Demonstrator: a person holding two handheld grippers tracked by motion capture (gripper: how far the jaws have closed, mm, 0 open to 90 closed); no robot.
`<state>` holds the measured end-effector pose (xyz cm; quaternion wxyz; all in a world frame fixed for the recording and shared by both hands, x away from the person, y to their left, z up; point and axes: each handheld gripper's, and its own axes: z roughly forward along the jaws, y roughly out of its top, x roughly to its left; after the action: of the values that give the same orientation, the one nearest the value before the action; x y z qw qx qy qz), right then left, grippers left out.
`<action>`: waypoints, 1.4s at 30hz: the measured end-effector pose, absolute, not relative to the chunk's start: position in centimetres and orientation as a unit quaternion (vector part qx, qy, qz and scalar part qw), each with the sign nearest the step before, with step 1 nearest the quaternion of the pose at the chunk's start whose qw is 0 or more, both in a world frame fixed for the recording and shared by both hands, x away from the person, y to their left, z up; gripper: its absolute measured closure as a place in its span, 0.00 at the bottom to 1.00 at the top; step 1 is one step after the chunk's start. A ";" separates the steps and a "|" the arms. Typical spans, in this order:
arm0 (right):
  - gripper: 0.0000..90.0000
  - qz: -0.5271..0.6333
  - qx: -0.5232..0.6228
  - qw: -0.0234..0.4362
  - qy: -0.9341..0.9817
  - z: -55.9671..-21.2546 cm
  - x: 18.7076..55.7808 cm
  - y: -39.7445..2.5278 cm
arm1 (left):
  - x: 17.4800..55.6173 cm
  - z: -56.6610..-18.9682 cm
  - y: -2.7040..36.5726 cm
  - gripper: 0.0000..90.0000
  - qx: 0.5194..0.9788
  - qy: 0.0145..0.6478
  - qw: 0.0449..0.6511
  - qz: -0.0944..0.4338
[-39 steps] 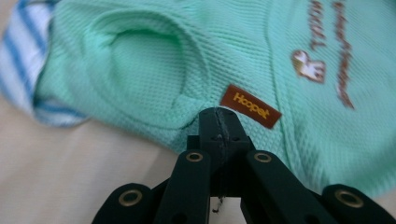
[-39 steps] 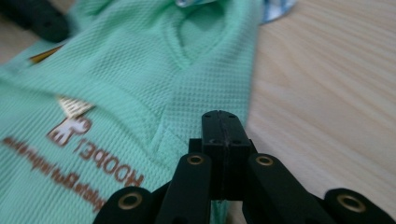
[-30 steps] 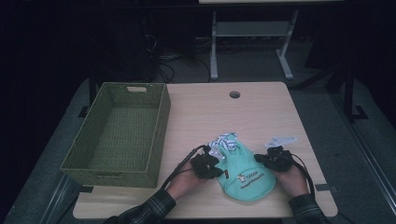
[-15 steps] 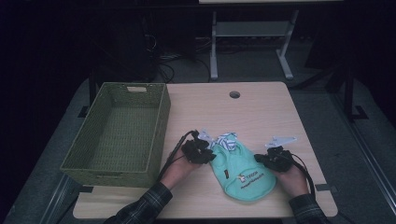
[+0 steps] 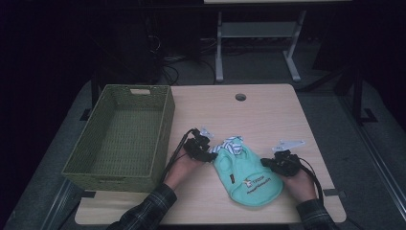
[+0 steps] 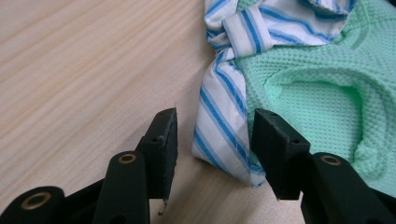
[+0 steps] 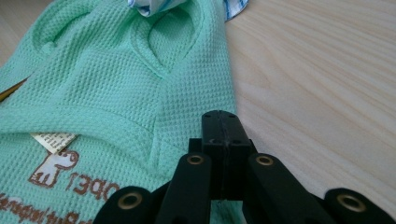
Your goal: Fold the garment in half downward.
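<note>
Dark flooring, cables and a pale metal stand [image 5: 253, 45] occupied the upper part of the high view, behind a light wooden desk [image 5: 268, 115] at the frame's centre. A green woven basket [image 5: 122, 139] stood on the desk at the left of the frame. A mint-green pet shirt [image 5: 246, 177] lay flat at lower centre, its blue-and-white striped part [image 5: 231, 143] bunched at the upper end. The left tool [image 5: 207, 152] sat just left of the striped part; the right tool [image 5: 269, 164] met the shirt's right edge. A plaid sleeve [image 5: 148, 211] entered from the bottom edge.

Left tool view: the two black jaws stood moderately apart, low in the frame, with a fold of the striped part [image 6: 224, 126] lying between them on the desk [image 6: 84, 70]; neither pad was seen pressing the fold. The mint waffle-knit shirt [image 6: 322, 88] lay at the right of the frame.

Right tool view: the jaws were pressed together at lower centre, pinching the shirt's [image 7: 116, 84] edge where it bordered the bare desk [image 7: 327, 84] at the right. A brown dog logo [image 7: 56, 165] with lettering appeared at lower left.
</note>
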<state>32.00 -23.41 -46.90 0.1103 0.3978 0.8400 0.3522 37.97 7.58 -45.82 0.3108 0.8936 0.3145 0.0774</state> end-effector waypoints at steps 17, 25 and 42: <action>1.00 0.391 0.369 0.091 0.838 -45.1 31.5 -21.2 | 37.5 -45.6 7.0 0.91 0.906 0.288 0.305 0.065; 1.00 0.394 0.344 0.071 0.849 -45.3 31.8 -18.1 | 37.6 -45.5 7.1 0.91 0.902 0.295 0.309 0.067; 1.00 0.371 0.338 0.074 0.862 -47.0 33.5 -16.2 | 36.4 -41.0 8.0 0.92 0.872 0.289 0.383 0.096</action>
<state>33.53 -16.22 -47.02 0.0745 0.3383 0.8616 0.3711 36.42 7.98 -41.04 0.3834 0.8718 0.2894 0.0963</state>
